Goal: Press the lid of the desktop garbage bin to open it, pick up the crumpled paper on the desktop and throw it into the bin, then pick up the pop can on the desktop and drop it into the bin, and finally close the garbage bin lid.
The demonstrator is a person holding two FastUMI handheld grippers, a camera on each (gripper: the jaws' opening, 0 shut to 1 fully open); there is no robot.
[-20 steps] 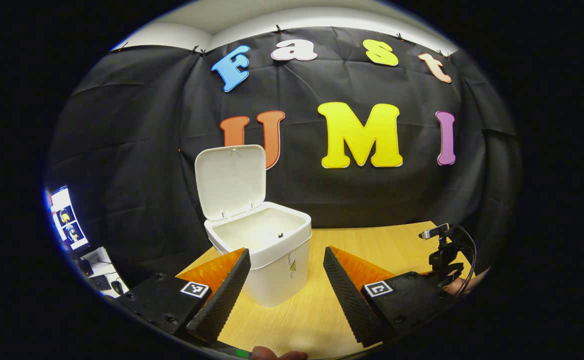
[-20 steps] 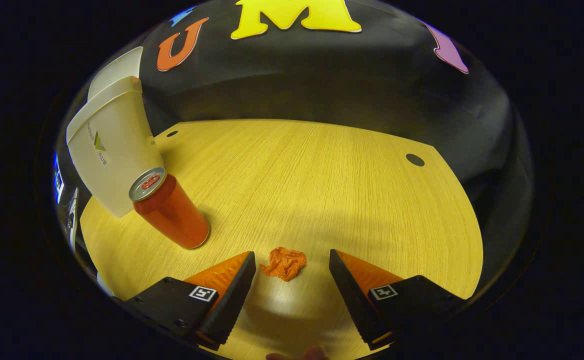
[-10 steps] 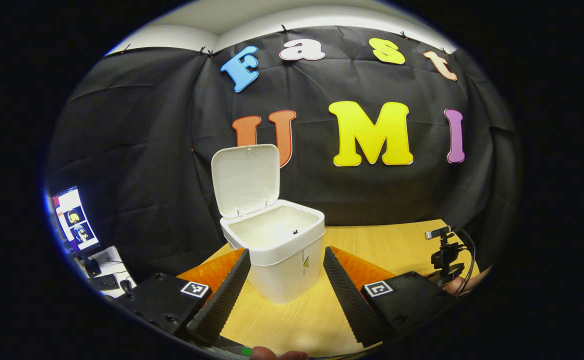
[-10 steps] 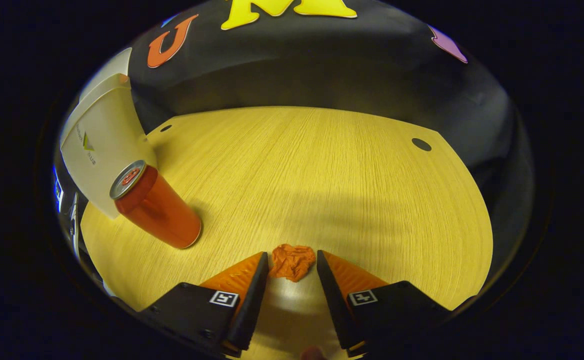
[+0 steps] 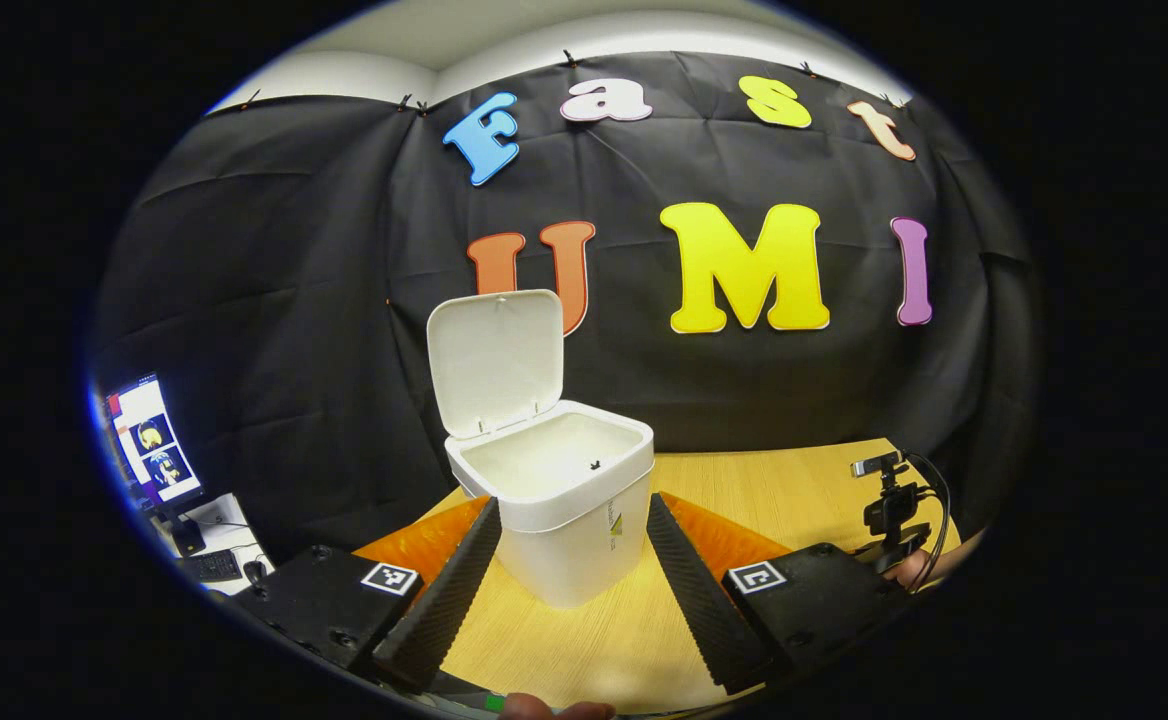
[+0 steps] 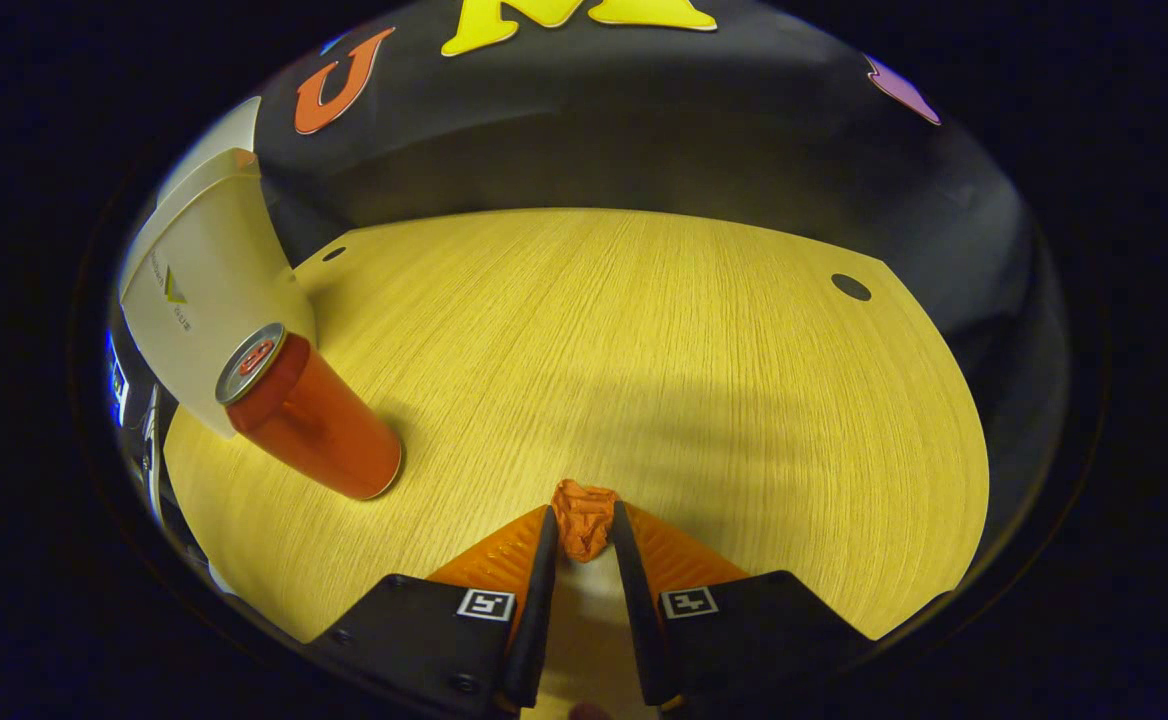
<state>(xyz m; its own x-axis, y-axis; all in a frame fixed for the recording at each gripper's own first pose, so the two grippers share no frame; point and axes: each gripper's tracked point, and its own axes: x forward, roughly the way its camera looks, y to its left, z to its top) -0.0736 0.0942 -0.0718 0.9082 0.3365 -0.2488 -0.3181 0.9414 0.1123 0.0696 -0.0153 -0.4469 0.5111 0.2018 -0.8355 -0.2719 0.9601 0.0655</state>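
Note:
The white desktop bin (image 5: 569, 525) stands on the wooden desk with its lid (image 5: 496, 360) tilted up and its inside bare. My left gripper (image 5: 572, 520) is open, its fingers framing the bin from the near side without touching it. In the right gripper view the orange crumpled paper (image 6: 583, 518) lies on the desk, squeezed between both fingers of my right gripper (image 6: 581, 525). The red pop can (image 6: 312, 421) stands upright to the left, just in front of the bin (image 6: 199, 290).
The wooden desk (image 6: 644, 340) has a dark cable hole (image 6: 851, 287) at the far right and another (image 6: 334, 254) near the bin. A small camera on a stand (image 5: 889, 500) sits at the desk's right edge. A monitor (image 5: 149, 440) glows off to the left.
My right gripper's fingers have come together onto the crumpled paper, which now looks narrower. The left gripper view has shifted slightly, leaving the bin centred between its fingers.

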